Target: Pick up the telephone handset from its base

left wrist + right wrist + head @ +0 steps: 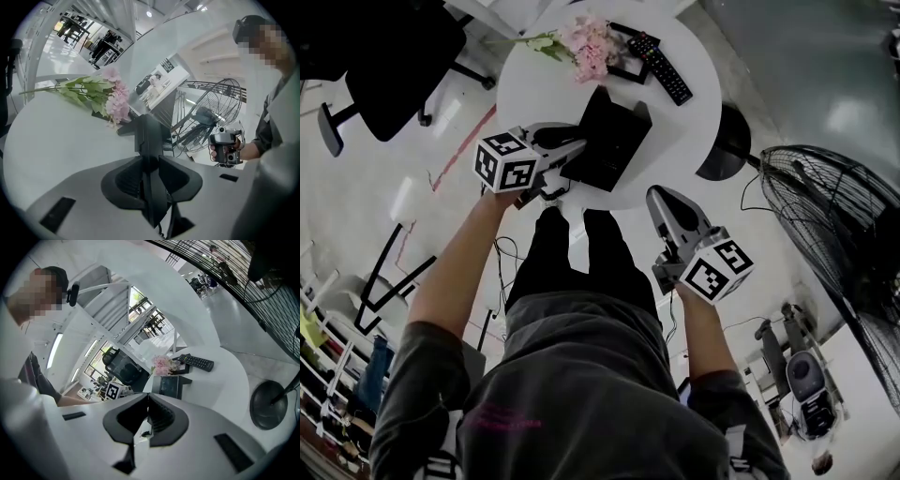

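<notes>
A black telephone (617, 139) stands on the round white table (694, 103). My left gripper (572, 157) reaches in at the phone's left side. In the left gripper view the black handset (151, 136) stands edge-on between the jaws of the left gripper (151, 174), and both pads lie against its sides. I cannot tell whether the handset is clear of the base. My right gripper (660, 199) hangs off the table's near edge, over the floor, with its fingertips together and nothing between them. From the right gripper (148, 401) the telephone (171, 386) shows ahead on the table.
A black remote control (661, 67) and pink artificial flowers (586, 45) lie at the table's far side. A black office chair (389, 56) stands at the far left. A large standing fan (848, 244) is at the right, its round base (727, 141) by the table.
</notes>
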`<action>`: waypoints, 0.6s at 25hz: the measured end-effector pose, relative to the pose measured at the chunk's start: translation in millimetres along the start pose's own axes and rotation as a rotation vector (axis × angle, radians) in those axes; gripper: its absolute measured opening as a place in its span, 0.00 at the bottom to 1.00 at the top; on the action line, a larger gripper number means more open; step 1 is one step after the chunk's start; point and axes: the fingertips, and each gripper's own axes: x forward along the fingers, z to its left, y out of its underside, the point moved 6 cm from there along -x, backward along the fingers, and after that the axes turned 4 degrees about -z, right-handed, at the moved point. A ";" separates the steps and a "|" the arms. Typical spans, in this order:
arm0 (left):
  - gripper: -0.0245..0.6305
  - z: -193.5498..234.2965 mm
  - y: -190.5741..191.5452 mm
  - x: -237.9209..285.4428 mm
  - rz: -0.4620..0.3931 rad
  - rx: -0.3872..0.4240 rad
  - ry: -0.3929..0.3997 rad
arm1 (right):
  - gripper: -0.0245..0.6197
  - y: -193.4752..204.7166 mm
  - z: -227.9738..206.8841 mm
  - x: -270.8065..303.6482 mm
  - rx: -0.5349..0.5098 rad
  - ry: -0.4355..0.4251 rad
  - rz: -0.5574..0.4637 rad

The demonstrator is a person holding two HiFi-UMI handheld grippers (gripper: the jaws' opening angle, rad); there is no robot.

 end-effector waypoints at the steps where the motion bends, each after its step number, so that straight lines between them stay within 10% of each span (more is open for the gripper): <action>1: 0.22 -0.1 -0.3 0.3 0.001 -0.002 0.001 | 0.07 0.6 -0.6 -0.4 0.002 0.002 -0.001; 15: 0.17 -7.3 -0.9 -7.3 -0.017 -0.001 0.007 | 0.07 4.2 6.9 -3.5 -0.013 -0.002 -0.003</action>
